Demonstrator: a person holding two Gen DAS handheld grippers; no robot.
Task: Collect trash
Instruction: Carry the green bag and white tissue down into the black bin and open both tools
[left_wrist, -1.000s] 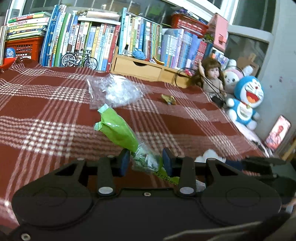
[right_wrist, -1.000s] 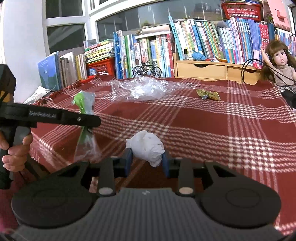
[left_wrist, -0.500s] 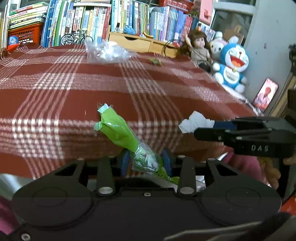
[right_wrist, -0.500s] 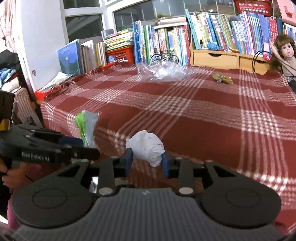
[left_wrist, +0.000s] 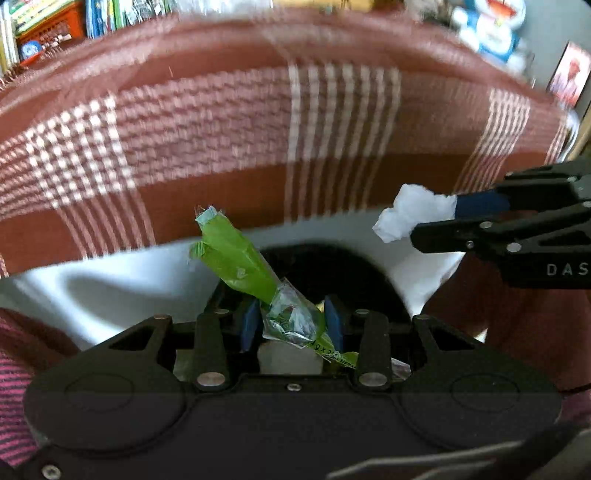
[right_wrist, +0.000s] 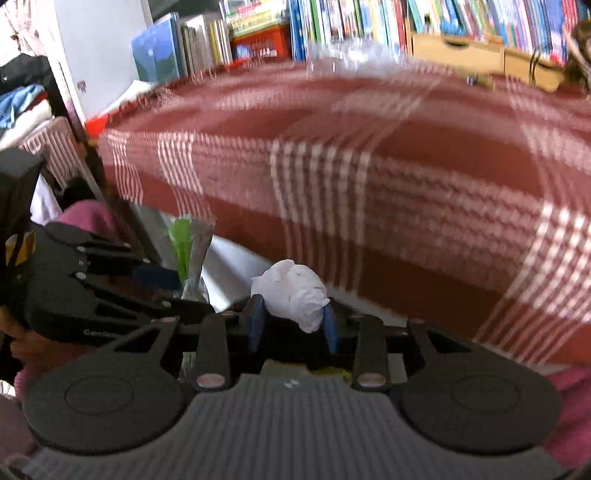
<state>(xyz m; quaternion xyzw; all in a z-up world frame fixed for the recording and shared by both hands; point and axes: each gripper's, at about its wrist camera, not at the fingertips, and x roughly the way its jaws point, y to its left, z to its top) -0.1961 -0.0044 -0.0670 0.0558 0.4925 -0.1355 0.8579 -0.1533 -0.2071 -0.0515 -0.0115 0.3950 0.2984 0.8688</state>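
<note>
Your left gripper (left_wrist: 293, 325) is gripping the green wrapper (left_wrist: 236, 258) in its jaws, your right gripper (right_wrist: 291, 326) is clamping the tissue wad (right_wrist: 291, 291); both are hanging past the table (left_wrist: 221, 129) edge.

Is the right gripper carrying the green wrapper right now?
No, the right gripper is shut on a crumpled white tissue; the green wrapper sits in the left gripper.

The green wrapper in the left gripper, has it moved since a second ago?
Yes. The green wrapper, still clamped in the left gripper, has come back off the plaid tablecloth past its near edge and down.
</note>
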